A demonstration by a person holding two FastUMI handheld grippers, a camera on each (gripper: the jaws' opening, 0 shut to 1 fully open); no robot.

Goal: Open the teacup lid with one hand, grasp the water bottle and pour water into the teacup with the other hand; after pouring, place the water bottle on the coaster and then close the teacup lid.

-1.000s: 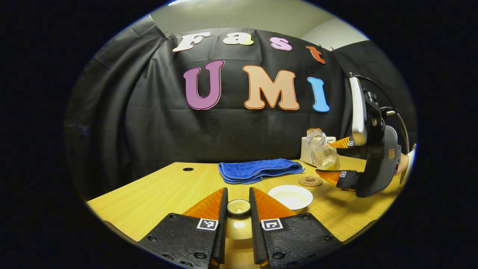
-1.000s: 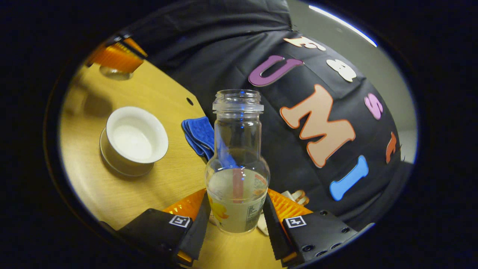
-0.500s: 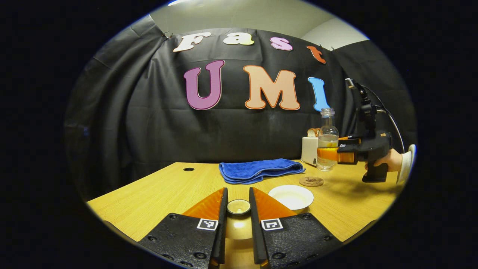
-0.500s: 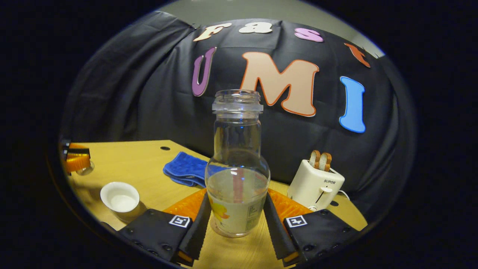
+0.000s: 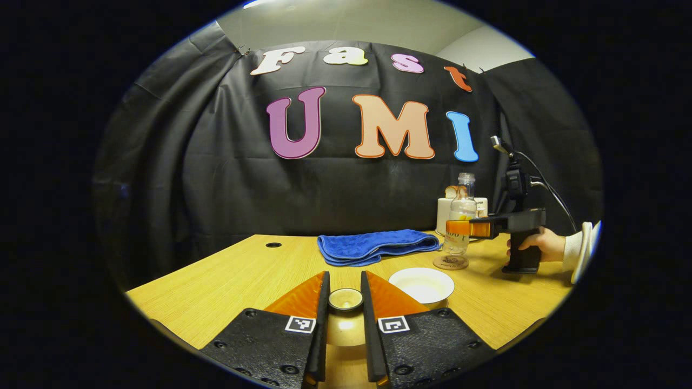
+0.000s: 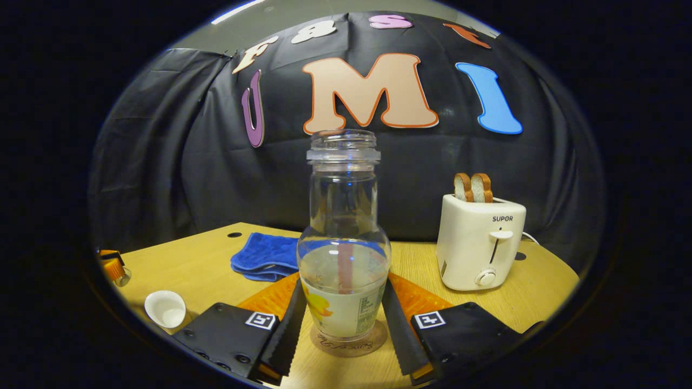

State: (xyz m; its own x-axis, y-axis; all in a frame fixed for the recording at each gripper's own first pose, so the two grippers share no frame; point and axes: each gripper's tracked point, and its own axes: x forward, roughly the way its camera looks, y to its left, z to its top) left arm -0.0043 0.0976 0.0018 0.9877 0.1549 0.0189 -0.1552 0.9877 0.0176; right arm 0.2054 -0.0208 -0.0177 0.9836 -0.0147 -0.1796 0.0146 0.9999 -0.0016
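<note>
In the left gripper view my left gripper [image 5: 345,302] is shut on the knob of the teacup lid [image 5: 345,299], held above the table. The open white teacup [image 5: 421,284] sits just to its right. Beyond it the clear water bottle [image 5: 461,216] stands upright on the round cork coaster [image 5: 450,263], with the right gripper [image 5: 459,228] around it and a hand [image 5: 540,244] on its grip. In the right gripper view my right gripper [image 6: 342,313] is shut on the bottle [image 6: 343,254], whose base rests on the coaster [image 6: 348,341]. The teacup [image 6: 165,308] lies far left.
A folded blue towel [image 5: 373,246] lies at the back middle of the wooden table [image 5: 216,286]. A white toaster [image 6: 480,240] with two bread slices stands at the back right, close behind the bottle. A cable hole [image 5: 273,245] is in the table's far left.
The right gripper turned the tilted bottle upright, carried it away from the teacup and lowered it onto the coaster. My left gripper has held the lid still.
</note>
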